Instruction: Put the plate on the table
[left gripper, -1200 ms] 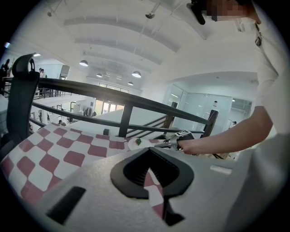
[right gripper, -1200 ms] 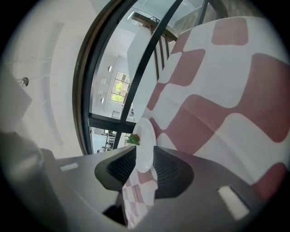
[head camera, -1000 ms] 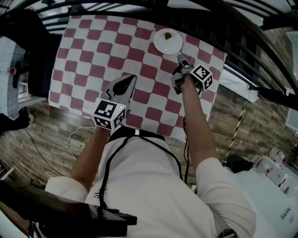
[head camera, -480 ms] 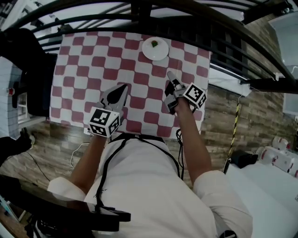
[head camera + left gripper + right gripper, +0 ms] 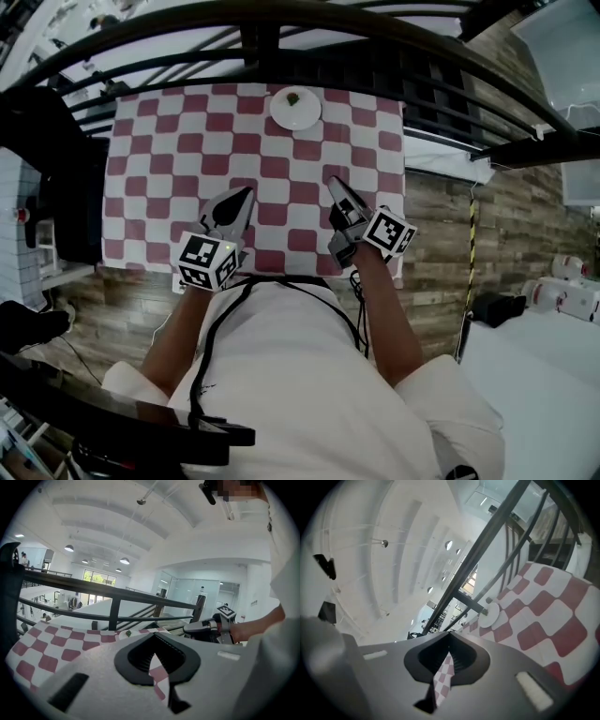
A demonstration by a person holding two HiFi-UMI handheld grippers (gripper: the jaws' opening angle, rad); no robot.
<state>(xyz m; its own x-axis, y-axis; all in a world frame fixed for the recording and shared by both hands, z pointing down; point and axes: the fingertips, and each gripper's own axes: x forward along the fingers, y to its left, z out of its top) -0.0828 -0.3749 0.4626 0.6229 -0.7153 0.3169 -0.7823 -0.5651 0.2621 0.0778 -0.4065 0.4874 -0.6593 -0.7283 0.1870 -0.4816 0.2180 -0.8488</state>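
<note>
A small white plate (image 5: 295,110) sits on the far edge of the surface (image 5: 155,150), which is covered by a red-and-white checked cloth (image 5: 281,173). A dark green bit of food (image 5: 292,97) lies on the plate, too small to identify. Black railing (image 5: 281,42) bars arch just beyond that far edge. The person's white shirt (image 5: 281,375) hides the near edge of the surface.

The left tongs (image 5: 247,191) and right tongs (image 5: 332,180) hang over the near half of the cloth, apart from each other and well short of the plate. Both are clenched, tips meeting, with nothing between them. Bare cloth lies open between the tongs and the plate.

The left gripper view shows only a sliver of the plate peeking over the tongs' own grey body, and the right tongs off to the side. The right gripper view shows the whole plate, close to the foot of a railing post. To the right, the surface ends at a wood-plank floor (image 5: 441,216).
</note>
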